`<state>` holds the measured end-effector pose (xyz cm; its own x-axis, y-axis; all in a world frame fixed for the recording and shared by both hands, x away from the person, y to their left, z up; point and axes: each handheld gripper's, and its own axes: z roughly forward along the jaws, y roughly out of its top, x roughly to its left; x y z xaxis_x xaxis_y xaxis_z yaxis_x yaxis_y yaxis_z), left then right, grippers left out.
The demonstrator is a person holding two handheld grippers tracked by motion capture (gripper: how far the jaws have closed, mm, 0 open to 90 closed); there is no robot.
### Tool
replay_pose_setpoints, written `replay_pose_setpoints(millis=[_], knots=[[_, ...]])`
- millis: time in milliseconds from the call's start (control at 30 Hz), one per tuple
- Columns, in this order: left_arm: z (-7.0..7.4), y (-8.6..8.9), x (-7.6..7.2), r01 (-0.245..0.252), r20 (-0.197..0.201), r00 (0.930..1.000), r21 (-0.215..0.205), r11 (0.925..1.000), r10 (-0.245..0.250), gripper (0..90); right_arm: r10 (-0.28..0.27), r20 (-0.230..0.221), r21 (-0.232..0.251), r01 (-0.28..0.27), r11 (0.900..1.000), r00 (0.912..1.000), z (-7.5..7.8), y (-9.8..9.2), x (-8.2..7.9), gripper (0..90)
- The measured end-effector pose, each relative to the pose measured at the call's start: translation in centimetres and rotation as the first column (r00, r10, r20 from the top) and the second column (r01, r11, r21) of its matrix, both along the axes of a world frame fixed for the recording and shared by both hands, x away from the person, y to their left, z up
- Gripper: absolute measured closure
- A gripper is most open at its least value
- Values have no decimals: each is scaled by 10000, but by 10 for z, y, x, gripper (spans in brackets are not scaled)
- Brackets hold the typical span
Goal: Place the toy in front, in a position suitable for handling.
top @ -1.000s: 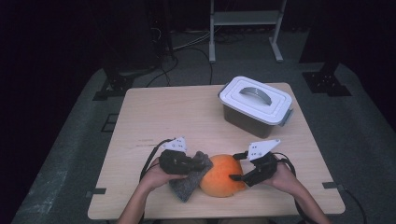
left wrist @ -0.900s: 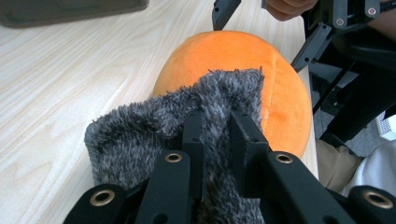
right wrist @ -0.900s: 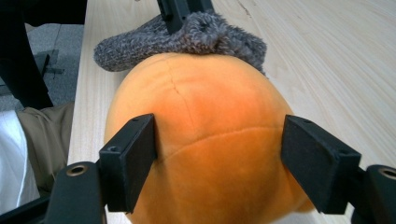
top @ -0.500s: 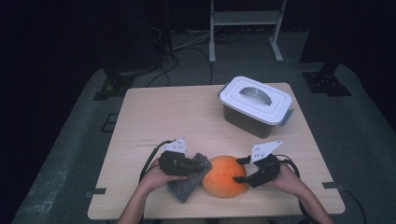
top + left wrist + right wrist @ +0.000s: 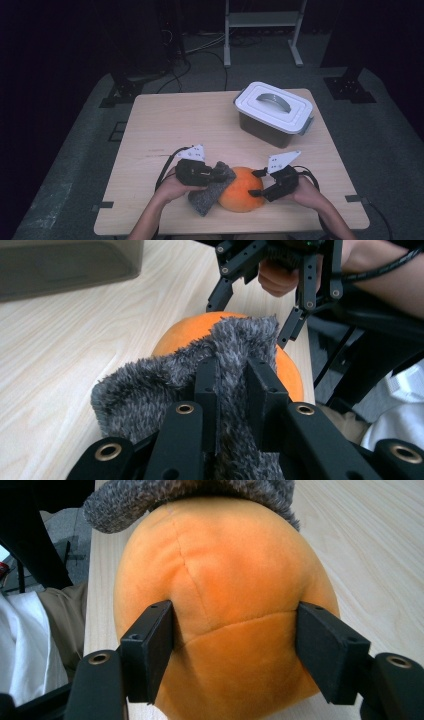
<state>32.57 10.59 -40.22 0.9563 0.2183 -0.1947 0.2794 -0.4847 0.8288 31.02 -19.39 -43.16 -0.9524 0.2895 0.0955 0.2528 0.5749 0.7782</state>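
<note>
The left gripper (image 5: 231, 390) has its fingers (image 5: 206, 385) pinched tight on a fold of the grey furry cloth (image 5: 165, 385), which drapes over the near side of the orange plush ball (image 5: 220, 595). The right gripper (image 5: 235, 655) has its fingers (image 5: 150, 647) spread wide around the ball's opposite side, both pads pressing into the soft fabric after closing in a little. The ball sits on the worktop (image 5: 185, 125) near its front edge, between the two hands. A lidded grey box (image 5: 274, 112) stands well apart, toward the far right.

High view overhead, facing forward-down at table (image 5: 150, 130); both gripper views close, sharing orange plush (image 5: 190, 330).
</note>
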Motion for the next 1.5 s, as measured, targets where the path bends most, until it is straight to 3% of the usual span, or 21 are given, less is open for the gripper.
replay_pose_setpoints(millis=[167, 333, 467, 633, 767, 1033, 1200, 1367, 1500], knots=[[-14, 12, 4, -405, -437, 9982, 21, 9992, 406, 767, 111, -90, 55, -111, 9999, 9999, -1, -4, 0, 322], [-23, 24, 5, -706, -612, 9955, 291, 9971, 722, 767, 168, -160, 67, -167, 9998, 9997, -2, -5, 0, 323], [-19, 23, 3, -618, -473, 9969, 290, 9977, 631, 767, 174, -169, 28, -174, 9998, 9997, -1, -5, -1, 323], [-10, 13, 0, -328, -361, 9988, -106, 9994, 324, 763, 256, -260, 69, -254, 9997, 9993, -1, -7, -2, 322], [-9, 7, -2, -116, -202, 9997, 130, 9998, 118, 764, 503, -301, 34, -502, 9987, 9983, 1, -10, -3, 312], [-12, 9, -4, 76, -209, 9998, 397, 9992, -67, 765, 591, 207, 125, -594, 9982, 9980, 10, -6, 2, 264], [-12, 9, -3, 151, -243, 9996, 329, 9993, -143, 765, 514, 293, 526, -529, 9972, 9982, 14, -6, 9, 261], [-12, 7, -1, -58, -245, 9997, 307, 9995, 65, 762, 397, -87, 425, -393, 9983, 9992, 6, -3, 15, 234], [-13, 6, 3, -272, -324, 9991, 249, 9993, 280, 762, 197, -528, 568, -167, 9982, 9984, 0, -3, 13, 265]])
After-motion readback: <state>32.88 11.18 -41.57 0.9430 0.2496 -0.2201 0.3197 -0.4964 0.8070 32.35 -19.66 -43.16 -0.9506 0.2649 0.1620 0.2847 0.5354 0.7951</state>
